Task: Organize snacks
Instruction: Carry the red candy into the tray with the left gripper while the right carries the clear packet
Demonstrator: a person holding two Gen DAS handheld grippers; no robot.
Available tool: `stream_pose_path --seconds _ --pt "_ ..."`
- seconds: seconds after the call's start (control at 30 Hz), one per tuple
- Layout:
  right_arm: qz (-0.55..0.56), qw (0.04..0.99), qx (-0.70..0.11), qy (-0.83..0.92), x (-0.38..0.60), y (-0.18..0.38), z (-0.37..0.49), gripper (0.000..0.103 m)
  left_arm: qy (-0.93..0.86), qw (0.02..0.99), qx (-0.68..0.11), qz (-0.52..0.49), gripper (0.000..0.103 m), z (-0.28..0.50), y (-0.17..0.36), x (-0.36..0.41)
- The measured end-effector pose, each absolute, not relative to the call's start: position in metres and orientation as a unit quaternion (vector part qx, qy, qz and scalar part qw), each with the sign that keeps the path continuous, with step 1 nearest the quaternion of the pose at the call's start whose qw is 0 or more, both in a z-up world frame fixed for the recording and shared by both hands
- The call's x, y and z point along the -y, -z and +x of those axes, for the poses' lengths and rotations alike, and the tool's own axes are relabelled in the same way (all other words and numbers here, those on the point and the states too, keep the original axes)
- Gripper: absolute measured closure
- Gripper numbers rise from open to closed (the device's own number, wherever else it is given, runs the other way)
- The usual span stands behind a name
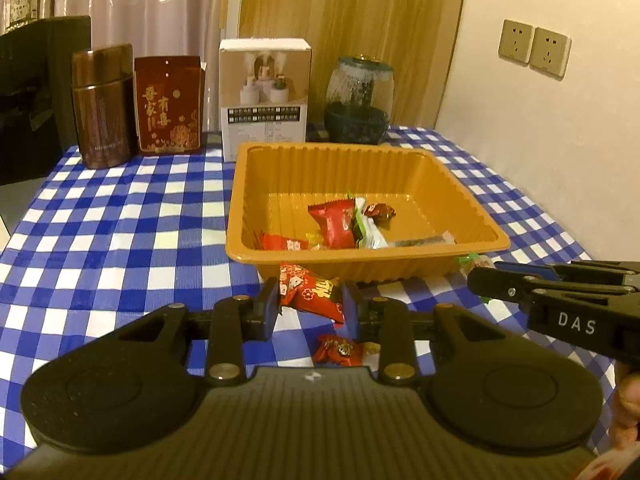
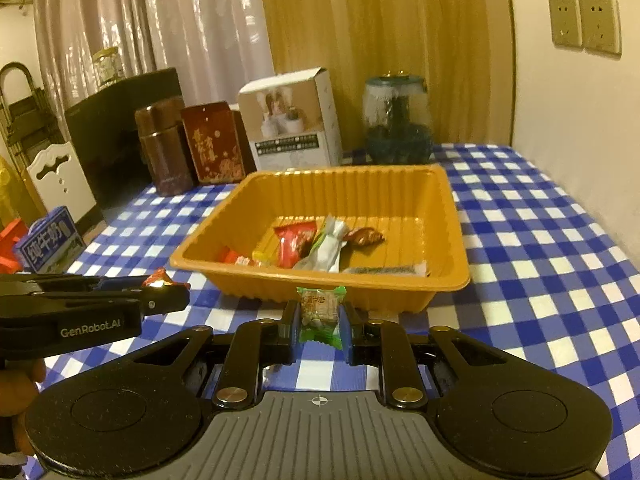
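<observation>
Checked tabletop (image 1: pixel 120 216) below, my left hand-held gripper (image 1: pixel 310 300) clamps a red candy (image 1: pixel 310 292), my right hand-held gripper (image 2: pixel 320 314) a green one (image 2: pixel 322 310); next, I judge, both release over the orange tray (image 2: pixel 400 284) ahead.

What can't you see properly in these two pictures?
- Tablecloth near edge: both views, hidden under the grippers' black bodies.
- Red candy on the cloth: left wrist view, partly hidden behind the left gripper, which holds a red snack packet.
- Green snack packet print: right wrist view, too small and blurred; the right gripper clamps it.
- Snacks in the orange tray: overlapping, so no sure count.
- Milk carton: cut off by the table edge.
</observation>
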State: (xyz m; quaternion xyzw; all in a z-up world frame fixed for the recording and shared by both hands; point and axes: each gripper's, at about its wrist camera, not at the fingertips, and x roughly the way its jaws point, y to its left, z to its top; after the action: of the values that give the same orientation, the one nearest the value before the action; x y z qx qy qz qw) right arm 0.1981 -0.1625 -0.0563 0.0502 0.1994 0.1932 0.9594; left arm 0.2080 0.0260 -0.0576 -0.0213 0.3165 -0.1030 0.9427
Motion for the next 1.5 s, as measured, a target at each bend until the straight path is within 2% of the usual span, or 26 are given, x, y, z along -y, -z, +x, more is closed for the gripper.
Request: stream_pose_path --seconds 0.47,0.77,1.5 --pt "0.061 0.972 -0.158 -0.163 0.181 0.040 0.204 0.082 0.110 0.954 -0.277 -0.012 0.073 0.211 0.037 -0.018" --pt "0.083 0.974 -0.146 -0.153 0.186 0.029 0.231 0.082 0.107 0.960 -0.258 -0.018 0.073 0.241 0.023 -0.009" --pt "0.129 0.965 -0.169 -0.154 0.189 0.030 0.284 0.082 0.108 0.952 -0.287 -0.019 0.073 0.290 0.051 0.000"
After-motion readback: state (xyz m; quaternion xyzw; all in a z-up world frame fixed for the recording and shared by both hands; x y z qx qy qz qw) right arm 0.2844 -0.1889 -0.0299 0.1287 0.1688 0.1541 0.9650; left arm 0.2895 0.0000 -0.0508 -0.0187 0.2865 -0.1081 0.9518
